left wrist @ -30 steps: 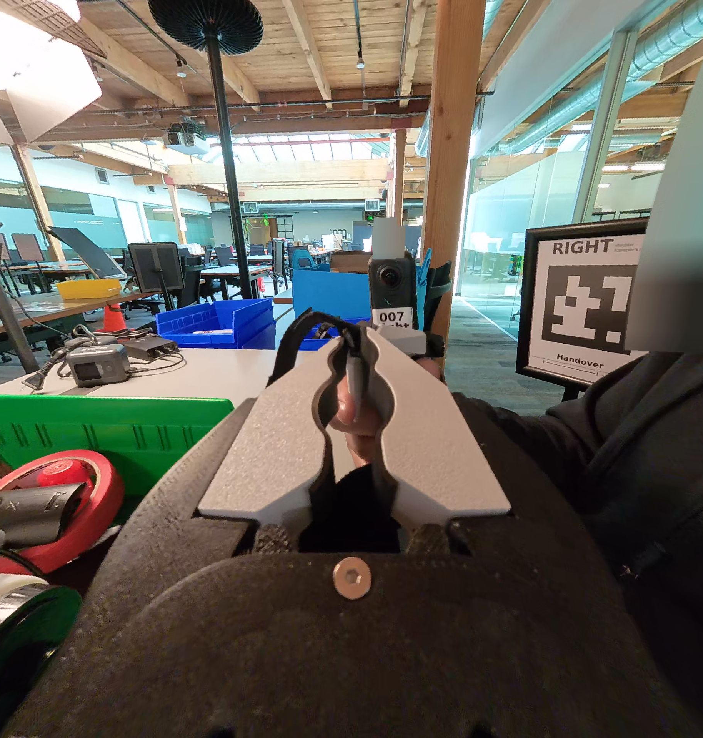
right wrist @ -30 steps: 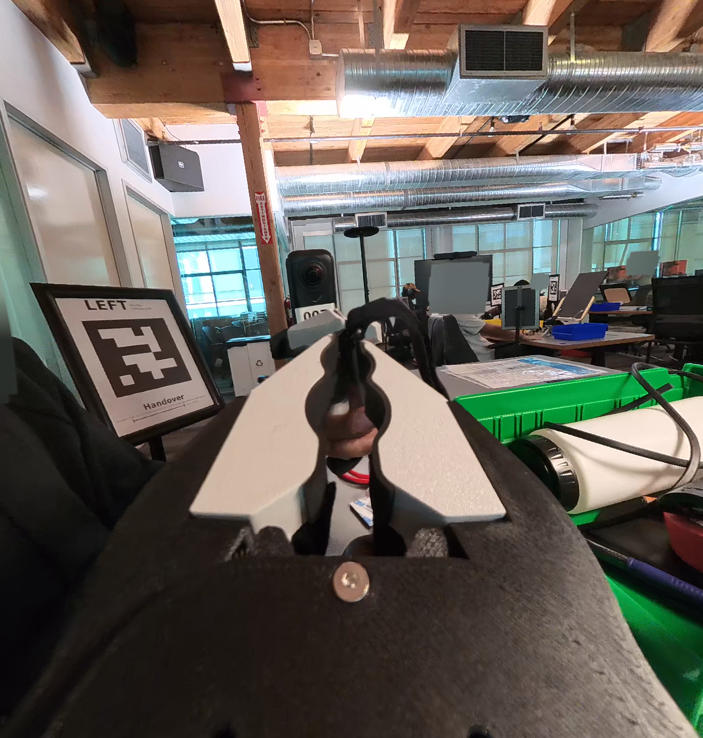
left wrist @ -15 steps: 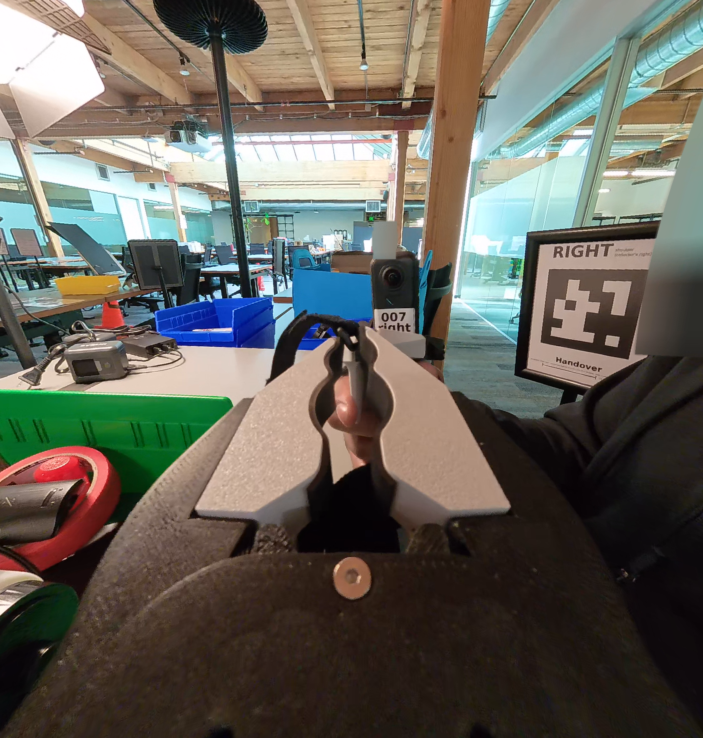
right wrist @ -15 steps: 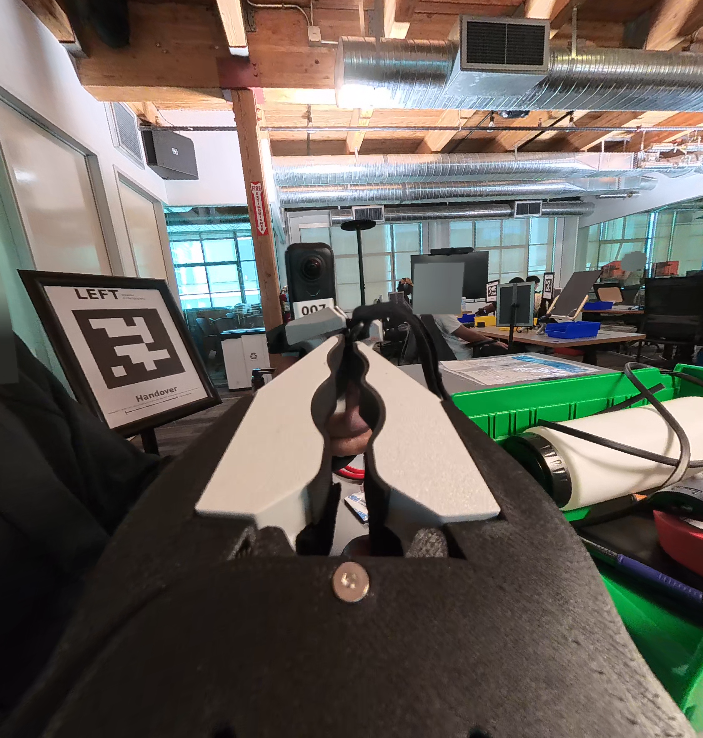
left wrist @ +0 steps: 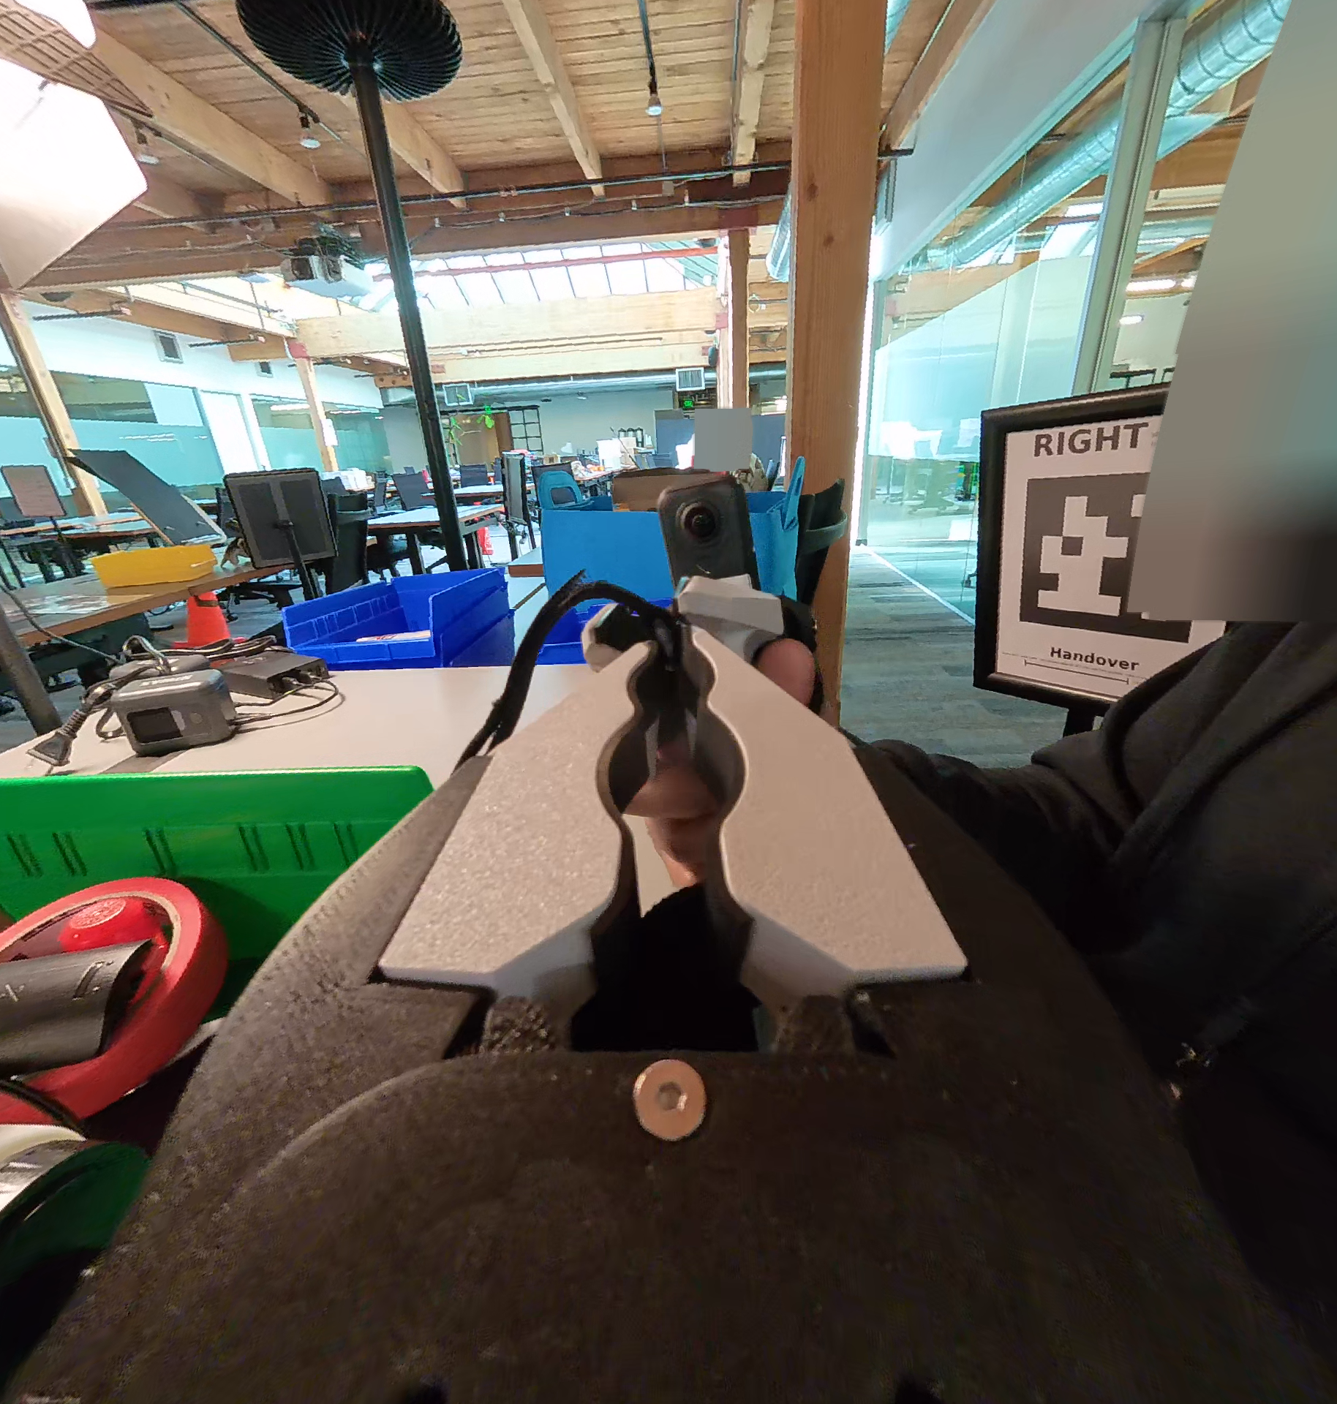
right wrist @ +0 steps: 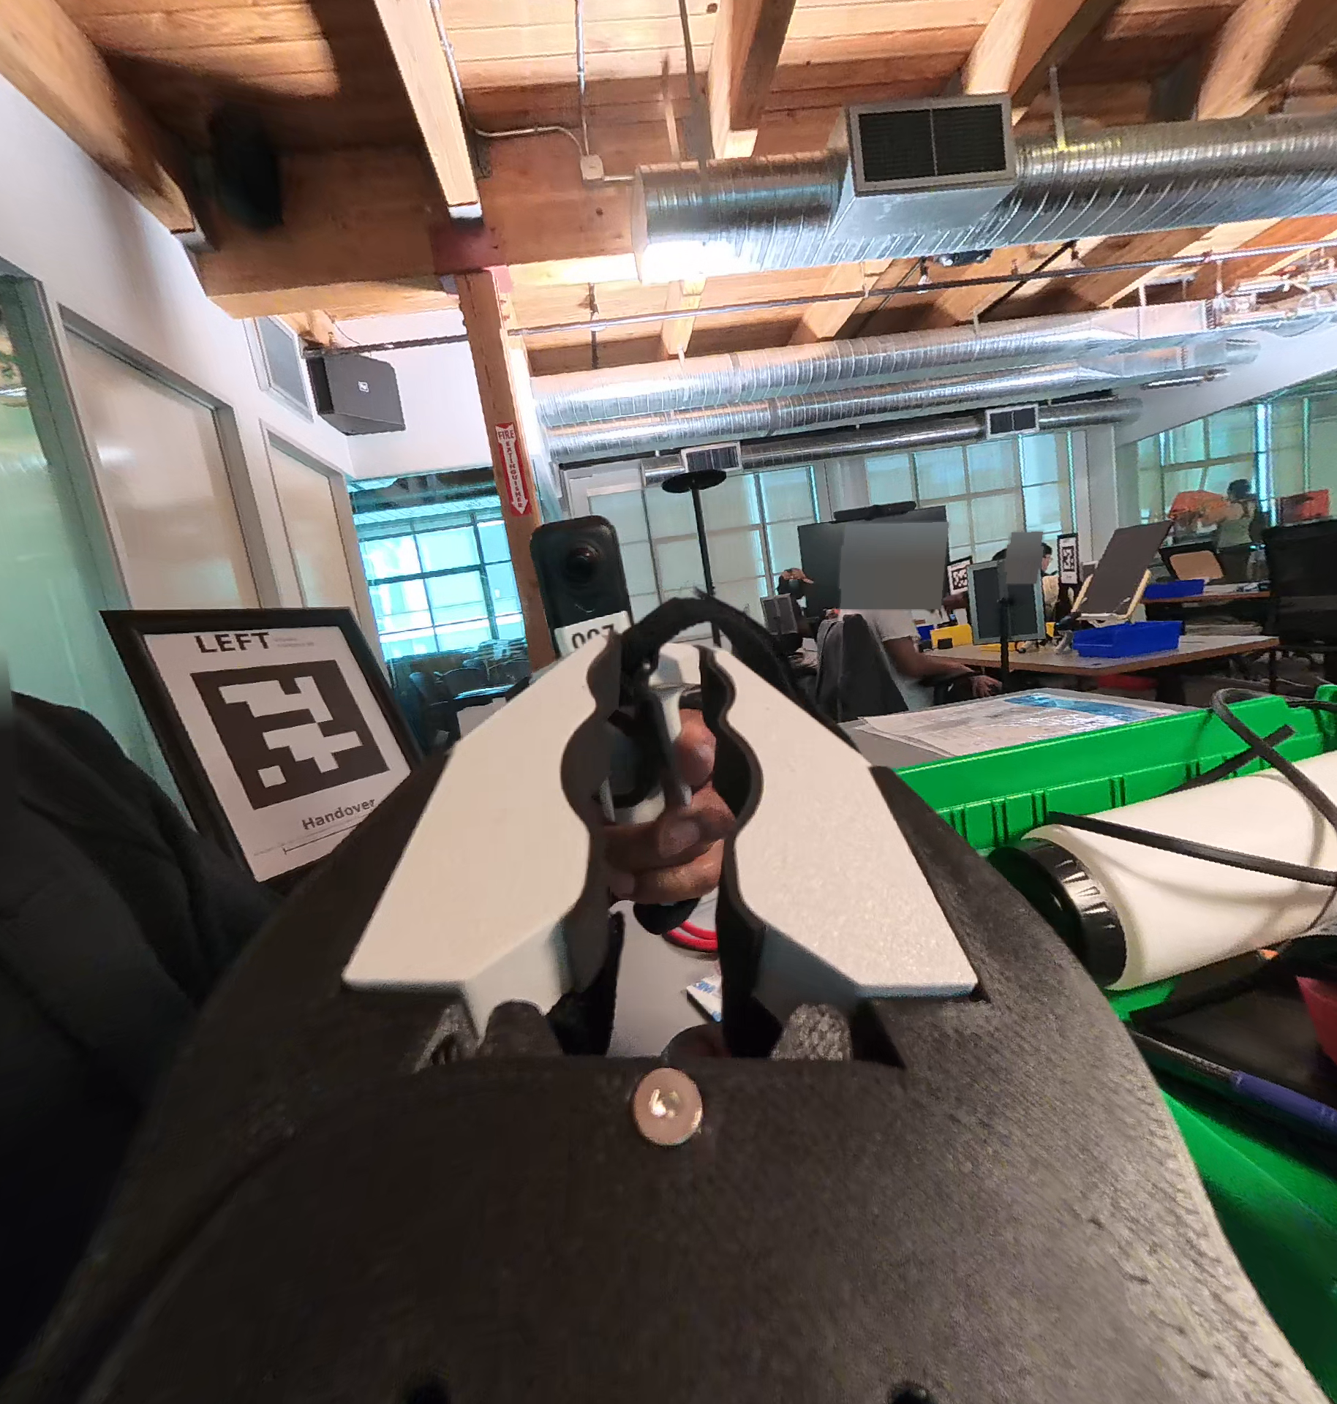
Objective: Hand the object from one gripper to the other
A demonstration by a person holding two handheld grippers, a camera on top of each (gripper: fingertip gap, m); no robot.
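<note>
Black cord (left wrist: 551, 630): looped, pinched at the tips of the left gripper (left wrist: 669, 646), jaws pressed together on it. Right gripper (right wrist: 662, 661): jaws slightly parted around the same cord (right wrist: 681, 615), arching just above its tips. Grippers meet tip to tip.

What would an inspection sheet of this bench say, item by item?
Surface: grey table, partly covered.
Job's things: black strap, looped at both grippers' tips.
Clutter: green bin with red tape roll and white cylinder.
Grippers: left gripper shut on the strap; right gripper jaws slightly apart.
Cables: black cable draped over the cylinder; grey device with leads on the table.
Surroundings: open office, wooden post, framed marker sign.
</note>
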